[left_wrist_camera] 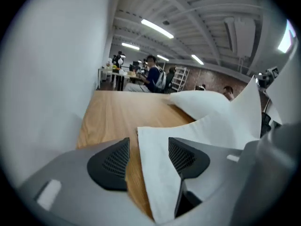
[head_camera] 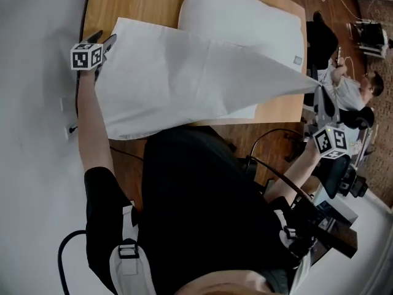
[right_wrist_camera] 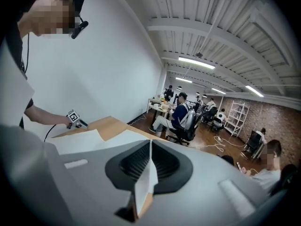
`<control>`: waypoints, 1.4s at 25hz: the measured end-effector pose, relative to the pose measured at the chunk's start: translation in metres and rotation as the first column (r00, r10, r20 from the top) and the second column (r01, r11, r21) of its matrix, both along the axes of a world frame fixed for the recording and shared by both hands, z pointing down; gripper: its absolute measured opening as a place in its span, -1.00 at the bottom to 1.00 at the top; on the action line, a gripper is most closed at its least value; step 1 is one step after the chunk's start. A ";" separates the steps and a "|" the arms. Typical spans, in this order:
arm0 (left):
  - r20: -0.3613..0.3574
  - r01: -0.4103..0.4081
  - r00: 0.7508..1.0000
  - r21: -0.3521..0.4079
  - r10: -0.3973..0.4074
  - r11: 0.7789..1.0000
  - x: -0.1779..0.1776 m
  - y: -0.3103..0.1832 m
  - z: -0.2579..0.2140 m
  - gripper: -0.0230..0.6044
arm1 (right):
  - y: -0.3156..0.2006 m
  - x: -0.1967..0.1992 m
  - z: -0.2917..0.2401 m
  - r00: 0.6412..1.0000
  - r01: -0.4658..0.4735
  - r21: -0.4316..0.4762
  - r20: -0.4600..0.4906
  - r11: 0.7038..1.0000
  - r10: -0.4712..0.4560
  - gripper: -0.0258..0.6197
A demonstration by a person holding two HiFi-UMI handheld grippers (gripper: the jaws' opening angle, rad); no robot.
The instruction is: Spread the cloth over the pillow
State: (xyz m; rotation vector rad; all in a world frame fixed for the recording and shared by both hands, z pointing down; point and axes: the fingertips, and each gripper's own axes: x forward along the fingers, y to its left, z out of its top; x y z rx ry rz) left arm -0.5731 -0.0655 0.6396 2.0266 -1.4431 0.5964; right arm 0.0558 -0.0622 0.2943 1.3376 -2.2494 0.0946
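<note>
A person stands at a wooden worktop (head_camera: pixel 141 2), seen from above, with a tool in each hand. A white cloth (head_camera: pixel 184 78) stretches from left to right between the two tools. That is its long axis.

The left tool (head_camera: pixel 107 42) rests low at the worktop's left edge. Its jaws stand apart, and the cloth's left corner lies loose between them, pressed by neither pad. The right tool (head_camera: pixel 319 88) is closed on the opposite corner. It holds that corner lifted just beyond the worktop's right edge, so the cloth tapers to a point there.

The white pillow (head_camera: pixel 245 23) lies flat on the far right part of the worktop, beyond the cloth from the person. The cloth covers only the pillow's near edge, and most of the pillow is bare. The pillow is nearer the right tool than the left. To cover it, the cloth would probably have to travel away from the person and a little rightward. The loose left corner would likely need gripping again first.

The cloth's near edge hangs over the front of the worktop. A white wall (head_camera: pixel 31 103) stands close on the left. Beyond is an open room with a brown floor, strip lights (left_wrist_camera: pixel 157 28), brick at the back, and people seated at desks (right_wrist_camera: pixel 183 119).
</note>
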 end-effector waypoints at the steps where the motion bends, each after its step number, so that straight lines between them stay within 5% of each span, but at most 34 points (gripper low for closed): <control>1: 0.031 -0.041 0.999 -0.047 0.043 0.998 0.000 -0.013 0.013 -0.14 | 0.005 -0.006 -0.003 1.000 0.009 -0.003 -0.010 1.000 -0.010 -0.88; 4: 0.141 -0.135 0.977 -0.180 0.162 0.974 0.003 -0.056 0.046 -0.14 | 0.014 -0.018 -0.013 0.999 0.018 0.003 -0.046 1.000 -0.018 -0.88; 7: 0.196 -0.139 0.963 -0.226 0.185 0.964 0.005 -0.069 0.056 0.11 | 0.019 -0.021 -0.007 0.997 0.008 -0.008 -0.073 1.000 -0.009 -0.88; 9: 0.190 -0.129 0.967 -0.213 0.170 0.969 0.002 -0.059 0.056 0.00 | 0.024 -0.019 0.001 0.997 -0.004 -0.024 -0.077 1.000 0.002 -0.88; 10: 0.177 -0.127 0.971 -0.199 0.163 0.972 0.003 -0.054 0.056 -0.22 | 0.027 -0.017 0.002 0.997 -0.016 -0.027 -0.080 1.000 0.013 -0.88; 11: 0.154 -0.118 0.977 -0.179 0.147 0.977 0.004 -0.050 0.056 -0.50 | 0.030 -0.014 0.002 0.996 -0.026 -0.025 -0.083 0.999 0.024 -0.88; 13: 0.072 -0.085 0.993 -0.104 0.093 0.991 0.006 -0.044 0.046 -0.70 | 0.033 -0.007 0.002 0.996 -0.045 -0.012 -0.084 0.999 0.044 -0.88; 16: -0.056 -0.021 0.998 0.079 0.026 0.997 0.016 -0.045 0.005 -0.76 | 0.027 0.017 0.003 0.995 -0.063 0.021 -0.078 0.998 0.064 -0.88; 19: -0.130 0.060 0.991 0.235 -0.030 0.970 0.015 -0.025 -0.051 -0.80 | 0.020 0.040 0.006 0.995 -0.068 0.046 -0.069 0.997 0.071 -0.88; 25: -0.118 0.151 0.987 0.474 -0.108 0.867 0.018 0.017 -0.201 -0.81 | 0.002 0.087 -0.021 0.999 -0.053 0.149 0.001 0.987 0.054 -0.88; 31: -0.122 0.225 0.974 0.648 -0.192 0.728 0.114 0.090 -0.340 -0.82 | 0.009 0.196 -0.075 0.992 -0.040 0.301 0.125 0.953 0.002 -0.88; 33: -0.150 0.251 0.967 0.694 -0.206 0.675 0.136 0.122 -0.366 -0.82 | 0.021 0.216 -0.090 0.986 -0.041 0.366 0.165 0.930 -0.021 -0.88; 35: -0.204 0.279 0.960 0.749 -0.192 0.600 0.155 0.150 -0.396 -0.82 | 0.039 0.235 -0.122 0.980 -0.075 0.484 0.199 0.872 -0.027 -0.88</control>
